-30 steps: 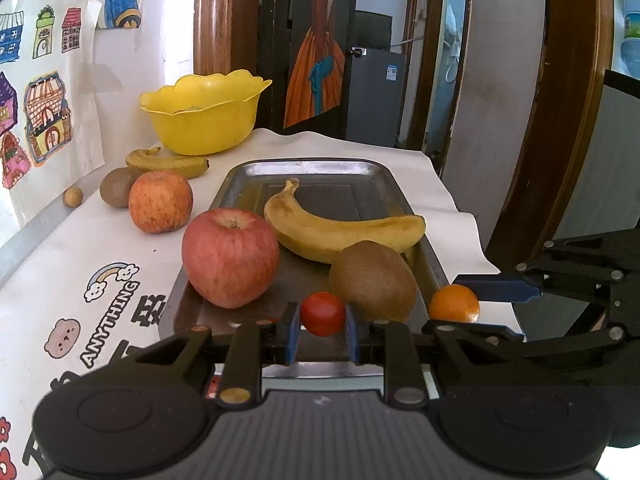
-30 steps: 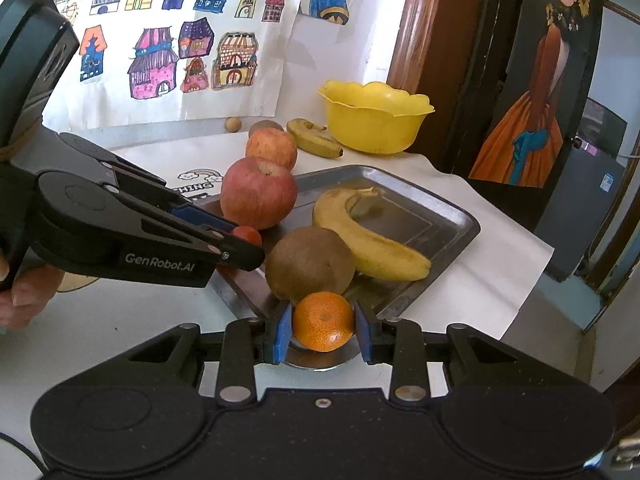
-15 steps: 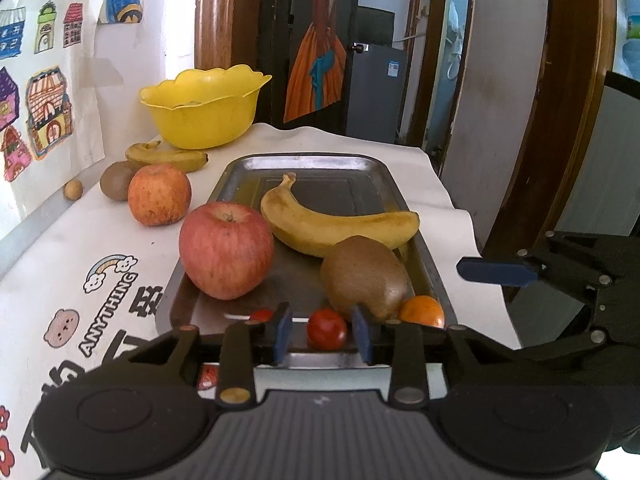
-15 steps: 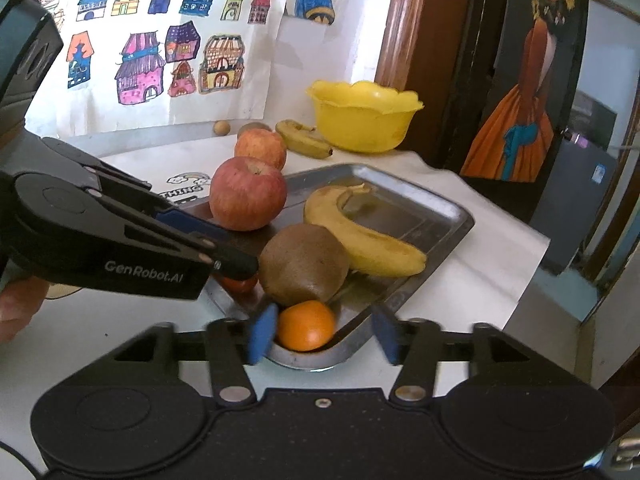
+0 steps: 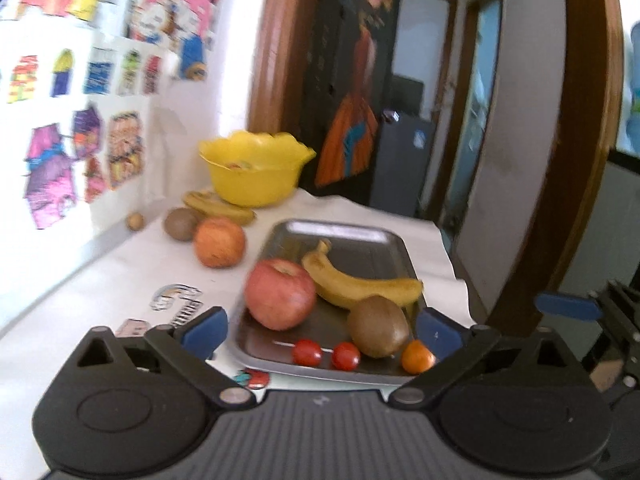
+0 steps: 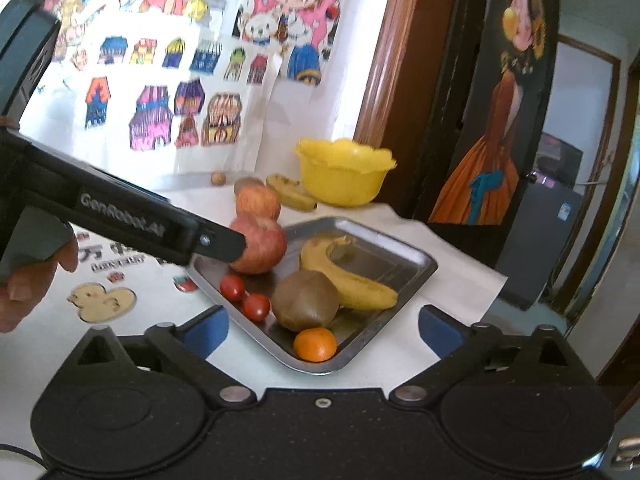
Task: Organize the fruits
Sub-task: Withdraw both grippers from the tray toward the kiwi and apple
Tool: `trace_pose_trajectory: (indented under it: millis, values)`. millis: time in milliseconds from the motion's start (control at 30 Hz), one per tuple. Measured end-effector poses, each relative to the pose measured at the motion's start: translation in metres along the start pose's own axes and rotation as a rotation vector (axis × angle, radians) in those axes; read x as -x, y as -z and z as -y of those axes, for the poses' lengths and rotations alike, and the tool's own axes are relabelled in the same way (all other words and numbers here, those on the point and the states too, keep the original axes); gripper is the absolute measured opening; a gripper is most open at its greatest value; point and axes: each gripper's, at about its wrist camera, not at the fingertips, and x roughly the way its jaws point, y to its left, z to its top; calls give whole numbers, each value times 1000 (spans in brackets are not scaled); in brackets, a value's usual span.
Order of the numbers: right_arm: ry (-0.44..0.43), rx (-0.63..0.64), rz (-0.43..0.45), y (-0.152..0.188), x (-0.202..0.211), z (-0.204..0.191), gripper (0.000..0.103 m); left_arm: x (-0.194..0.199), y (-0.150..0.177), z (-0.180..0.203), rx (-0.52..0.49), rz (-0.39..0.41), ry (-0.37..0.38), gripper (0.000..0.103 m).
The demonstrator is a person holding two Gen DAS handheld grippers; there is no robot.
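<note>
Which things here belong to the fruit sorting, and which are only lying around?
Part of the job: metal tray; in it an apple, banana, kiwi, two cherry tomatoes, small orange; fruit beside the tray; yellow bowl.

Not part: wall drawings, printed tablecloth, dress picture.
</note>
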Motion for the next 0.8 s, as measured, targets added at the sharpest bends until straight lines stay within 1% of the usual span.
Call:
trace_pose_trajectory:
  millis: [133,233,367,500,633,800]
  values:
    - [30,-26,27,-3,25,-10,102,25,3,-13,47,34,-31,102]
    - [49,-51,39,-5,42,-20,102,41,8,-20,43,54,-63,102]
    - [51,-61,23,-4,60,-37,102,63,22,-31,31,78,-105,103]
    - [76,-72,5,-1,73,-56,102,80,34,-47,48,73,-135,103]
    - [81,-124,-14,4,82,-68,102,91,44,-62,74,59,-161,103]
    - [89,-153,-35,11,92,-83,102,108,58,-76,97,39,-167,103]
